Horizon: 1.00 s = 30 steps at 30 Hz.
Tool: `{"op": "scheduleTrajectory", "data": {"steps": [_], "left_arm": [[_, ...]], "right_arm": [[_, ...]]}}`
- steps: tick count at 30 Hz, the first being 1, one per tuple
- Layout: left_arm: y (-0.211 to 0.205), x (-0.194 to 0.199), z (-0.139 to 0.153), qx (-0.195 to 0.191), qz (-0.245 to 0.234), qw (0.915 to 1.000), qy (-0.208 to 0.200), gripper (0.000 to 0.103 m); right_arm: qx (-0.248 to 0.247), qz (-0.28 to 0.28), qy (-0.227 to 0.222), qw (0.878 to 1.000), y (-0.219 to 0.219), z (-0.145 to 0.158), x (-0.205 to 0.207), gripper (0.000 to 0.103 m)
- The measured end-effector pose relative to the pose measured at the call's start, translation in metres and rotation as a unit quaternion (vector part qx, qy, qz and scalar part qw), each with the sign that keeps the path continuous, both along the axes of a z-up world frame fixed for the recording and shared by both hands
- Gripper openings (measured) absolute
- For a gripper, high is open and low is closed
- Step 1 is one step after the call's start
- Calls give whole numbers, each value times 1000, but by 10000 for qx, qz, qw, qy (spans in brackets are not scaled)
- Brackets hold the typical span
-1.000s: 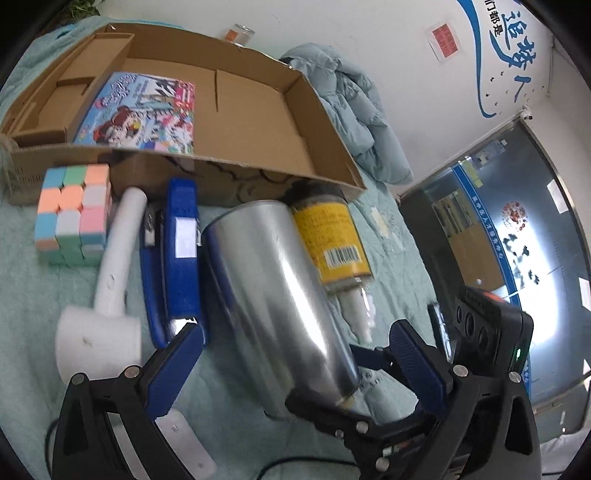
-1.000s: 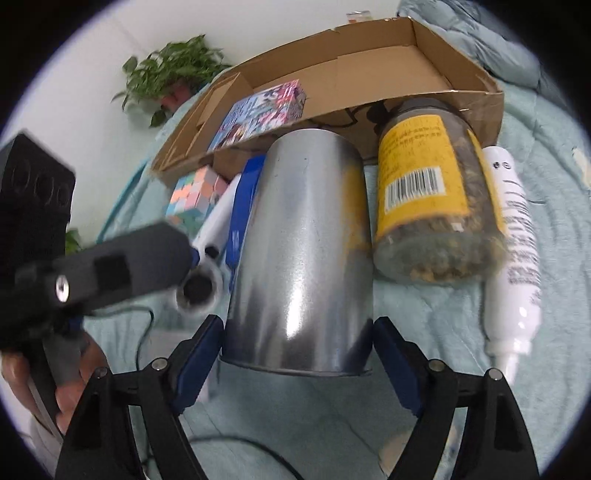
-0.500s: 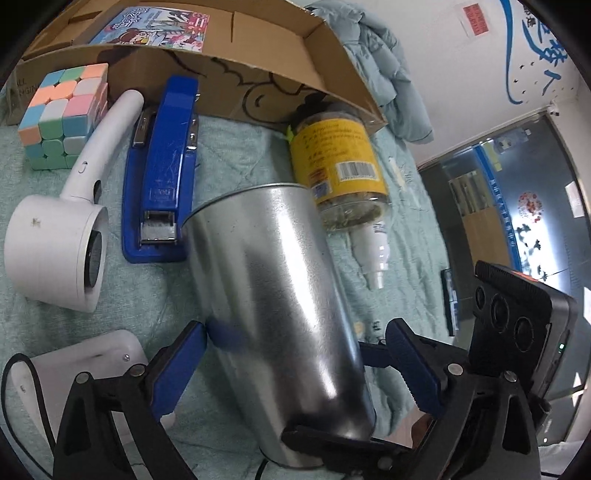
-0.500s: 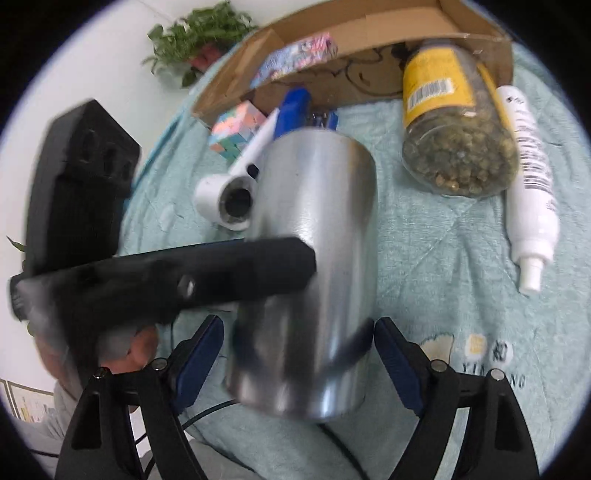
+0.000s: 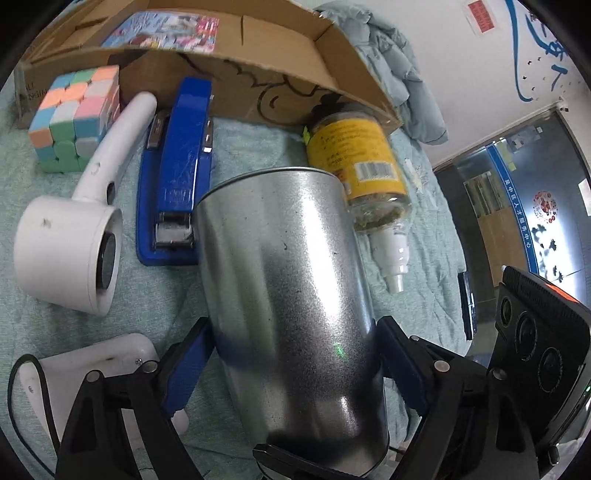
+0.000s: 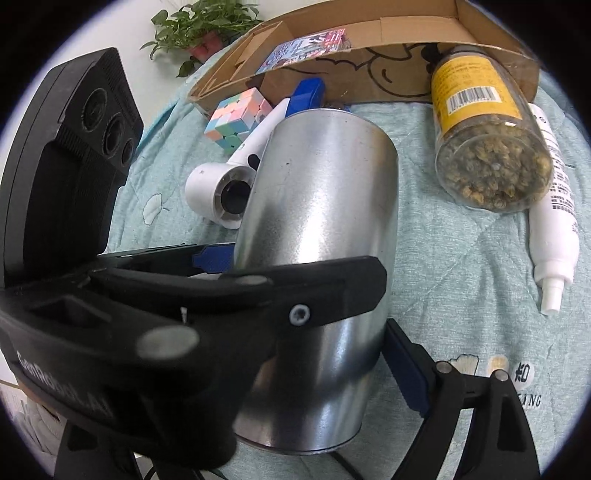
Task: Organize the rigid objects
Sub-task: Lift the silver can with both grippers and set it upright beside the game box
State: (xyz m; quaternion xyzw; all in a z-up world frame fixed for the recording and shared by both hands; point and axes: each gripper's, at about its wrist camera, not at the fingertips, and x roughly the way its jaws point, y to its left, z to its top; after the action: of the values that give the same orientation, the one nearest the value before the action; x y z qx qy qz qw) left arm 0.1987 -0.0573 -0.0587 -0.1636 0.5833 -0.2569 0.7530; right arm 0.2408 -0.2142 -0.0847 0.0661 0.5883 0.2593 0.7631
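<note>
A shiny metal can [image 5: 288,295] is tilted above the teal bedspread, its open rim pointing away from me. My left gripper [image 5: 291,354] is closing on it, and both blue pads [image 5: 184,365] touch its sides near the base. My right gripper [image 6: 303,350] straddles the same can lower down. Its jaws are opening, and the one visible pad [image 6: 404,362] stands just off the can wall. In the right wrist view a left gripper finger [image 6: 332,291] crosses the can [image 6: 325,206]. The right gripper's other finger is hidden behind it.
Behind the can lie a blue stapler [image 5: 177,162], a white hair dryer [image 5: 70,236], a pastel puzzle cube [image 5: 74,118], a yellow-labelled jar [image 5: 358,158] and a white spray bottle [image 5: 391,258]. A cardboard box [image 5: 295,74] holds a picture book [image 5: 166,35]. A white corded device [image 5: 92,369] lies near left.
The can came up from between the stapler and jar and nearer to me. The left jaws narrowed onto its sides. The left gripper swung across the right wrist view.
</note>
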Motion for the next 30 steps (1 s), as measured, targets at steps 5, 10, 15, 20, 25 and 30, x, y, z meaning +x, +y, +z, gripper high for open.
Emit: {"op": "scheduleTrajectory", "data": {"steps": [5, 10, 15, 20, 25, 30], "left_arm": [[-4, -5, 46, 205, -70, 9968, -769, 86], [-6, 3, 98, 433, -77, 9871, -1542, 86], [-5, 29, 143, 624, -99, 9745, -2155, 86], [-3, 69, 177, 543, -48, 9679, -2453, 85], [6, 130, 197, 388, 49, 9707, -2373, 85], [4, 185, 191, 469, 29, 9775, -2055, 85]], "right_arm": [[128, -3, -460, 9989, -13, 30, -6, 88], [256, 67, -1018, 9944, -13, 68, 8, 88], [329, 55, -1489, 9883, -7, 99, 37, 88], [314, 120, -1855, 9821, -7, 130, 72, 88], [267, 142, -1961, 9801, 10, 149, 127, 88], [185, 264, -1628, 9861, 13, 148, 177, 88]]}}
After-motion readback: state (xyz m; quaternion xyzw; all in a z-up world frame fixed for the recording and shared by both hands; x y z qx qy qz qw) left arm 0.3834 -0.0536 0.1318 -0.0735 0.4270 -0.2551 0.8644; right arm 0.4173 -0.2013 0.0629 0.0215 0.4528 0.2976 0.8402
